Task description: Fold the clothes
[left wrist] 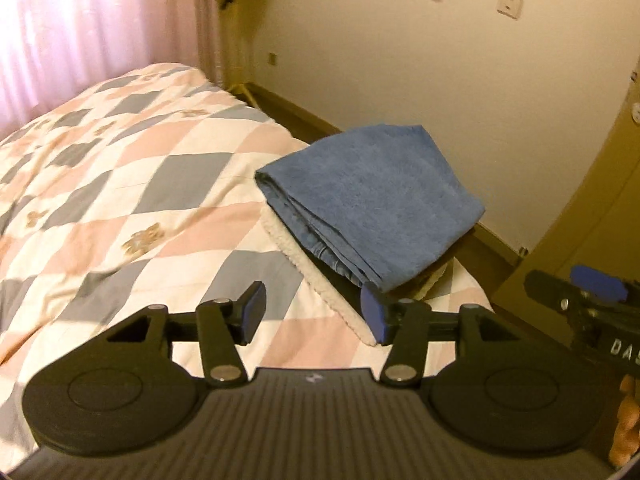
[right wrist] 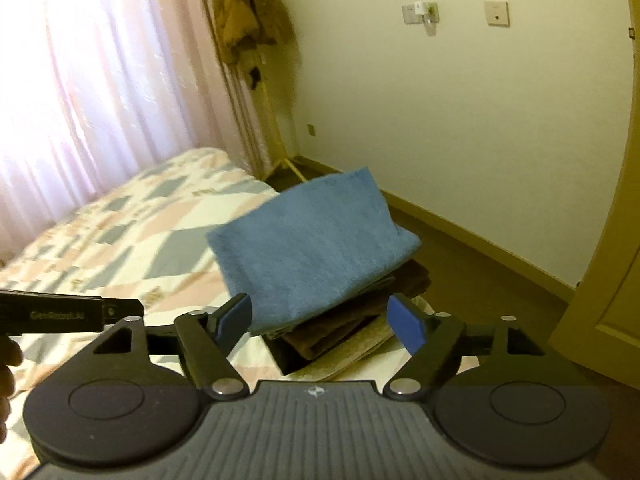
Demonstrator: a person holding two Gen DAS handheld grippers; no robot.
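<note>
A folded blue towel [left wrist: 372,204] lies on top of a small stack of folded clothes at the bed's near right corner; it also shows in the right wrist view [right wrist: 312,248]. Under it are a brown folded piece [right wrist: 352,320] and a cream fleecy piece [left wrist: 296,264]. My left gripper [left wrist: 314,312] is open and empty, just short of the stack's near edge. My right gripper [right wrist: 320,320] is open and empty, its jaws wide on either side of the stack's near end, not touching it. The right gripper's tip shows at the right edge of the left wrist view [left wrist: 592,292].
The bed [left wrist: 120,184] has a pink, grey and white checked quilt. Pink curtains [right wrist: 100,80] hang behind it. A brown coat [right wrist: 244,12] hangs on a stand by the wall. A wooden door [right wrist: 612,300] is at the right, with brown floor [right wrist: 480,280] beside the bed.
</note>
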